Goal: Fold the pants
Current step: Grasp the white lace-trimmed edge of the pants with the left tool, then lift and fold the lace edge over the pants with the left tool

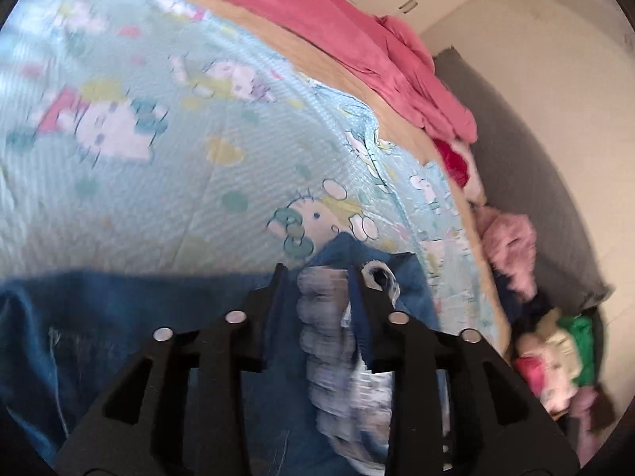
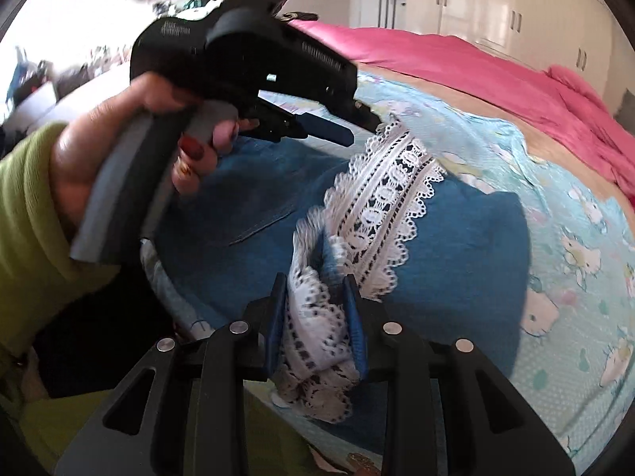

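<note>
The pants (image 2: 456, 238) lie on a bed covered by a pale blue cartoon-print sheet (image 1: 158, 158), soft blue denim with a white lace hem (image 2: 381, 206). In the right wrist view the lace band runs from the right gripper (image 2: 317, 297) up and away toward the left gripper (image 2: 357, 127) — that line is the edge the fold turns on. The right gripper's jaws are partly closed, pressing a bunched end of lace between the blue pads. In its own view the left gripper (image 1: 321, 273) has jaws a little apart with denim and blurred lace between them; whether the pads press it I cannot tell. A hand (image 2: 119, 139) in a green sleeve (image 2: 27, 218) holds the left tool. A pink blanket (image 1: 357, 39) lies at the bed's far side
</note>
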The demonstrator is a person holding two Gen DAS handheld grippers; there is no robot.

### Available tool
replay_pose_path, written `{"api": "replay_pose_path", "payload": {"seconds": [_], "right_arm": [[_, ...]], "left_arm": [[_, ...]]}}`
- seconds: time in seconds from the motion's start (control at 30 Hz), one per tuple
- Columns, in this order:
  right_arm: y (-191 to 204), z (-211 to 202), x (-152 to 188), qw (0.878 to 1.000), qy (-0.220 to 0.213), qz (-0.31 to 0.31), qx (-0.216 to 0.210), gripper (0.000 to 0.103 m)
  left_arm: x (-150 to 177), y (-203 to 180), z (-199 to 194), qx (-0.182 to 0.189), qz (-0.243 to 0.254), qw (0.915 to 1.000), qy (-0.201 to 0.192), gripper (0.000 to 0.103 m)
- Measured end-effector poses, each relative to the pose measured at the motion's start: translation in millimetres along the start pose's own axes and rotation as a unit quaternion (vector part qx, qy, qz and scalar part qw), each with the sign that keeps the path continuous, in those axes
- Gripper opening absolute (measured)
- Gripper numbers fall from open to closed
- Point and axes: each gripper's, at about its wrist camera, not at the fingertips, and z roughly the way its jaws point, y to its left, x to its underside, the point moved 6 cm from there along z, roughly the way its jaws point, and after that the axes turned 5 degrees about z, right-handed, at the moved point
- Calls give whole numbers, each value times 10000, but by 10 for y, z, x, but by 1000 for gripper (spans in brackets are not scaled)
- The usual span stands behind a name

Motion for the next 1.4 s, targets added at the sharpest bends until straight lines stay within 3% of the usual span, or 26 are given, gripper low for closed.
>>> {"api": "replay_pose_path", "payload": {"seconds": [0.13,0.17,0.2,0.37,0.63,0.77,0.93,0.97,1.0,1.03,1.1,1.3,1.4], "right_arm": [[176,-9,4,9995,-150,-258,88,32],[196,-30,10,9991,-197,-336,151,36],[208,-70,23,9986,-272,-392,232,47],[120,-229,169,9972,-416,-467,416,60],[90,-306,333,9983,-421,-312,267,63],[124,-243,347,9984,-341,-405,202,61],[276,-188,361,9967,-303,-723,216,47],[284,-169,358,9965,-277,-764,212,42],[318,-159,374,9964,-250,-785,182,32],[327,-133,385,9967,-194,-785,122,20],[308,-120,385,9975,-144,-685,29,17],[292,-305,187,9978,-372,-456,-304,15],[359,-256,113,9970,-385,-547,-378,15]], "left_arm": [[73,33,62,156,-214,9995,143,31],[87,18,95,153,-189,9995,185,33],[103,10,130,168,-177,9994,238,37],[122,-3,192,316,-259,9988,286,46],[160,52,116,798,-629,9947,133,54],[190,7,173,614,-525,9965,232,55],[175,-64,288,335,-422,9980,320,55],[175,-80,311,272,-377,9983,341,43],[179,-95,339,157,-323,9987,368,15],[178,-110,367,59,-278,9988,397,5],[166,-108,379,-70,-191,9990,395,4],[-3,-201,96,291,-76,9995,-1,4],[-68,-170,19,163,14,9998,-133,4]]}}
